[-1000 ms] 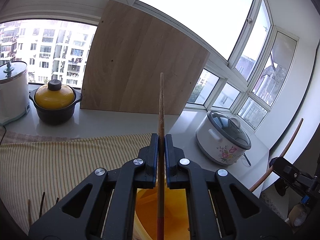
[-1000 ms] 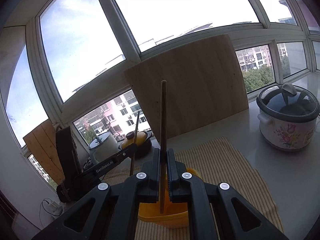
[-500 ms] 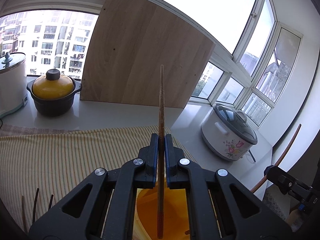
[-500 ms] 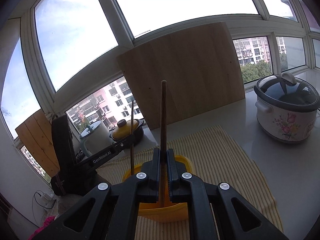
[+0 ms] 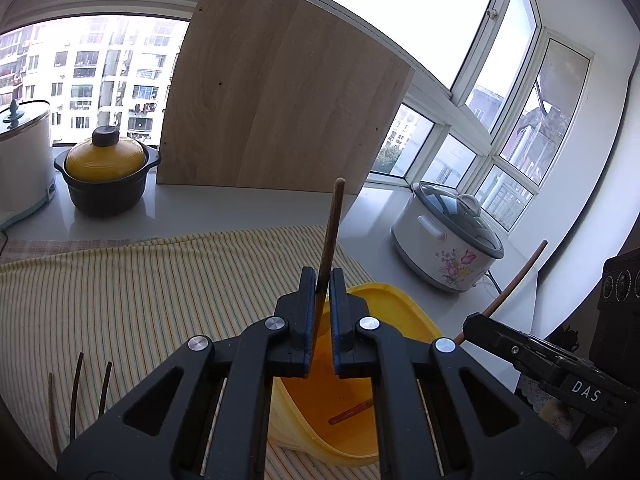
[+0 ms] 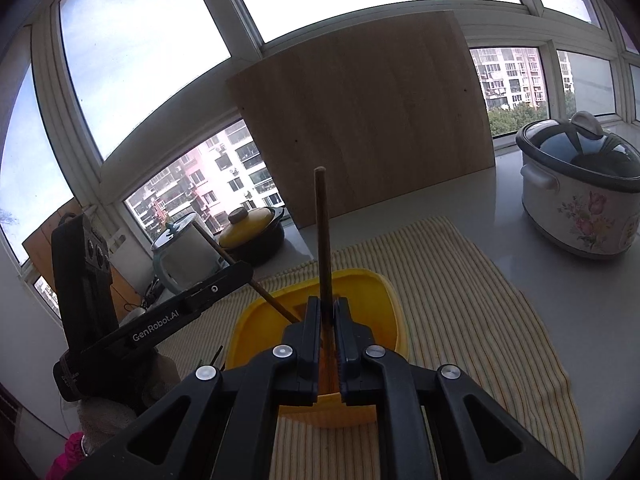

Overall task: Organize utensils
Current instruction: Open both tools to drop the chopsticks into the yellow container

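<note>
My left gripper (image 5: 323, 278) is shut on a dark wooden chopstick (image 5: 333, 224) that leans to the right, its lower end down inside the yellow container (image 5: 404, 304). Another stick (image 5: 351, 416) lies on the container's floor. My right gripper (image 6: 327, 307) is shut on a second chopstick (image 6: 322, 236), held upright over the same yellow container (image 6: 360, 278). Each gripper shows in the other's view: the right gripper (image 5: 472, 323) with its chopstick (image 5: 518, 276), and the left gripper (image 6: 244, 271) with its slanted chopstick (image 6: 236, 264).
A striped yellow cloth (image 5: 140, 288) covers the counter under the container, with three loose chopsticks (image 5: 76, 392) at its near left. Behind stand a wooden board (image 5: 276, 92), a floral rice cooker (image 5: 448, 248), a yellow-lidded black pot (image 5: 106, 176) and a white cooker (image 5: 22, 160).
Both grippers have sunk toward the yellow container, which now shows more fully. The left gripper's chopstick has tipped from upright to leaning right.
</note>
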Tool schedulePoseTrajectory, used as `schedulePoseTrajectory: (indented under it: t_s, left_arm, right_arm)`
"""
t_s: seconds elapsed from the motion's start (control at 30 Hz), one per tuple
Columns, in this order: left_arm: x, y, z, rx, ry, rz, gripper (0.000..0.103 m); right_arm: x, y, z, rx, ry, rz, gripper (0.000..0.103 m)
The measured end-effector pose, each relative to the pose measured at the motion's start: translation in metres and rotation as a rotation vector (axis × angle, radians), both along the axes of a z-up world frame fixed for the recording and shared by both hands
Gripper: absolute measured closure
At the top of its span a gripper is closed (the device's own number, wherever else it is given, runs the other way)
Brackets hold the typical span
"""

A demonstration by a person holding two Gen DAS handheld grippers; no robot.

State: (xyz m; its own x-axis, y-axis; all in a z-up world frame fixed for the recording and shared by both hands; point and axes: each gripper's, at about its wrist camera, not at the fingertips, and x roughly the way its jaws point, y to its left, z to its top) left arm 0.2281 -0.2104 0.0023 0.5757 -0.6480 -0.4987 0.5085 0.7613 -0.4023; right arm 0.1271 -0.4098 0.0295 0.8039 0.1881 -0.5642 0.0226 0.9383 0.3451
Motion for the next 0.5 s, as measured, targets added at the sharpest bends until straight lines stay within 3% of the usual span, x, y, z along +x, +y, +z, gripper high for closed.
schedulePoseTrajectory:
  t_s: [0.17,0.23,0.3,0.5]
  left_arm:
    - [-0.009,0.004,0.003,0.005,-0.001,-0.01,0.099]
    - [-0.013,0.007,0.004,0.01,0.004,-0.007,0.092]
    - [-0.017,0.013,0.005,0.002,-0.003,-0.005,0.085]
    - [-0.028,0.033,0.012,0.007,-0.027,0.007,0.084]
  right_arm:
    - [-0.001,0.008,-0.004,-0.016,0.011,0.011,0.093]
    - [-0.003,0.011,-0.004,-0.023,0.011,0.011,0.081]
    - [-0.005,0.012,-0.004,-0.027,0.013,0.008,0.081]
    - [-0.011,0.017,0.003,-0.05,-0.005,-0.007,0.08]
